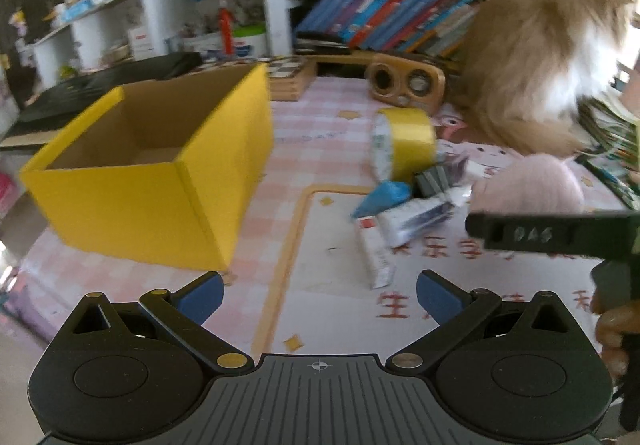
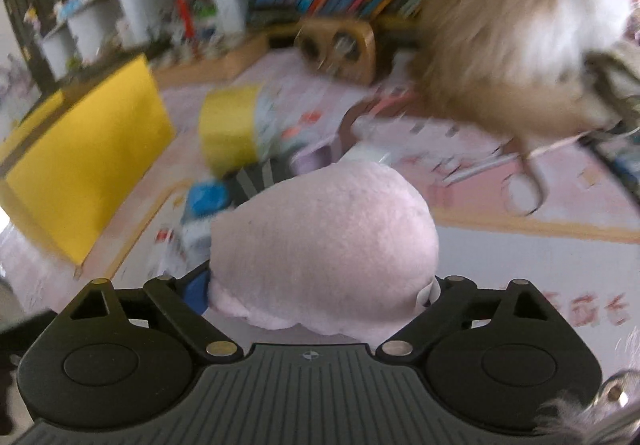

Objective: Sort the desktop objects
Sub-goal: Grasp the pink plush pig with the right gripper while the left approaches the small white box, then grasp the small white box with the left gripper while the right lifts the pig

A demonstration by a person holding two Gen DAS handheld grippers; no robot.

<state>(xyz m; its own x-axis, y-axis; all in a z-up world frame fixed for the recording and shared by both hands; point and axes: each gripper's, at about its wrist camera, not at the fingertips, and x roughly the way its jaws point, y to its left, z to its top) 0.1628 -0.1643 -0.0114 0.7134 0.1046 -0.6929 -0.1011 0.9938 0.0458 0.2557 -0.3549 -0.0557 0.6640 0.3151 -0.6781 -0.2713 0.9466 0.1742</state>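
Observation:
An open yellow cardboard box (image 1: 152, 181) stands on the pink desk mat at the left; it also shows in the right wrist view (image 2: 84, 161). A pile lies right of it: a yellow tape roll (image 1: 404, 143), a blue packet (image 1: 384, 197), a white tube (image 1: 416, 221) and a white-red box (image 1: 374, 253). My left gripper (image 1: 320, 297) is open and empty, short of the pile. My right gripper (image 2: 316, 293) is shut on a pink plush toy (image 2: 324, 245), which also shows in the left wrist view (image 1: 532, 185).
A fluffy tan-and-white cat (image 1: 548, 61) stands on the desk at the back right, close to the pile. A wooden speaker (image 1: 404, 83) and a row of books (image 1: 392, 17) sit behind. Shelves with clutter fill the back left.

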